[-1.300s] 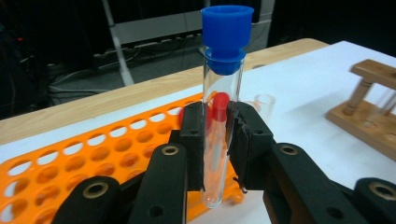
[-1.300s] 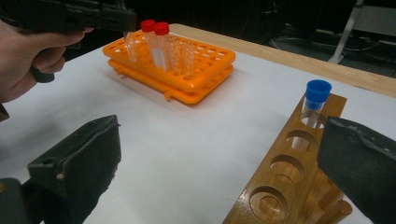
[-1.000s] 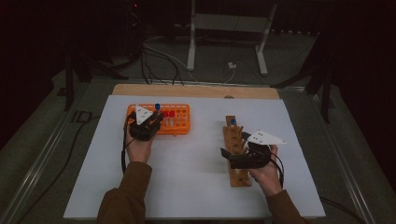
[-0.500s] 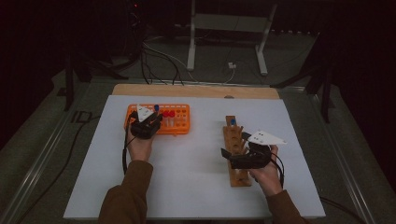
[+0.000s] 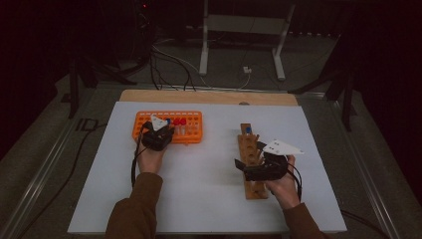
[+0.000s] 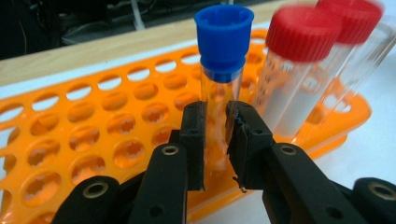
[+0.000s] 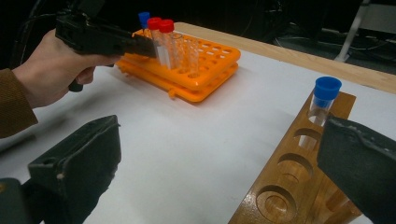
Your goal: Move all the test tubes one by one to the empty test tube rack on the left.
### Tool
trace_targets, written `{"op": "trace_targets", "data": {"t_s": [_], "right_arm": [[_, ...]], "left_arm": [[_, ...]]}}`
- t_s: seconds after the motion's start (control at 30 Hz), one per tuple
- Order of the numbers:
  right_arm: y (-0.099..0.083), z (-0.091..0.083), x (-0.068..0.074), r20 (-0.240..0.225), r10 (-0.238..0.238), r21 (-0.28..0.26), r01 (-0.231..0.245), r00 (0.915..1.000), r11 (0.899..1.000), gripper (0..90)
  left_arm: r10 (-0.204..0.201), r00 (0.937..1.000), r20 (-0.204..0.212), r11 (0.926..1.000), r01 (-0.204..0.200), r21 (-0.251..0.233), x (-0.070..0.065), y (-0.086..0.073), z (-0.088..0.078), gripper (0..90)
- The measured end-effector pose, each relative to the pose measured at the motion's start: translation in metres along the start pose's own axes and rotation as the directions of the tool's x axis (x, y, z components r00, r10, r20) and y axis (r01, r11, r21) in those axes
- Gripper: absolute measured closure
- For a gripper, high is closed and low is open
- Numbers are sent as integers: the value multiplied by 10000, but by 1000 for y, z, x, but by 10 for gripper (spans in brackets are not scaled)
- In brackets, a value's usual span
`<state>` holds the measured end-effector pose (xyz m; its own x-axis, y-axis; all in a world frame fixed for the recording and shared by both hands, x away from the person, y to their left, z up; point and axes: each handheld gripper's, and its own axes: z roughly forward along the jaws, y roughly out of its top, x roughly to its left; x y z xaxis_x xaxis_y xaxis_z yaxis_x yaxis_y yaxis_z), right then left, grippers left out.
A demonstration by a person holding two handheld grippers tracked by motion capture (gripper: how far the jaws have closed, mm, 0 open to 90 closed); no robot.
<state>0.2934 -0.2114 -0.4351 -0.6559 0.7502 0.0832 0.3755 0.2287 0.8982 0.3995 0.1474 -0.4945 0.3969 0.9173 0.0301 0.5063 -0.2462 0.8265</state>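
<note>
Blue-capped tube at the orange rack

I saw the clear blue-capped tube [image 6: 223,70] standing upright over the holes of the orange rack [image 6: 88,126], its glass body pinched low down, its cap well above the rack's top. It stood just beside two red-capped tubes [image 6: 299,70] seated in the same rack.

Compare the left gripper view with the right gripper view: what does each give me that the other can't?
Left gripper view: the left gripper shut on the blue-capped tube, its pads pressing the clear wall over the orange rack.

Right gripper view: the wooden rack with a second blue-capped tube standing in it, the right gripper open beside it, and bare white table between the racks.

Both: the orange rack and two red-capped tubes.
</note>
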Motion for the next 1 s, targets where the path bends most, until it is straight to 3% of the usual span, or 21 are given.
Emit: {"op": "trace_targets", "data": {"t_s": [0.17,0.23,0.47,0.63,1.0], "right_arm": [[0,0,0,11,-15,14,15,10000,10000,3],[0,0,-1,26,-2,9,2,10000,10000,3],[1,-1,-2,66,9,3,-9,10000,10000,3],[1,-1,-2,89,-9,-2,9,10000,10000,4],[4,-2,-4,172,-79,-46,80,9998,10000,4]], "left_arm": [[-131,9999,-98,9999,132,53,0,-1,0,732],[-289,9995,-116,9996,289,66,3,-1,-2,636],[-653,9977,-158,9978,652,-96,8,-3,-12,512],[-703,9974,-176,9973,699,-236,9,-3,-19,407],[-944,9942,516,9923,981,-751,1,2,-34,164]]}}
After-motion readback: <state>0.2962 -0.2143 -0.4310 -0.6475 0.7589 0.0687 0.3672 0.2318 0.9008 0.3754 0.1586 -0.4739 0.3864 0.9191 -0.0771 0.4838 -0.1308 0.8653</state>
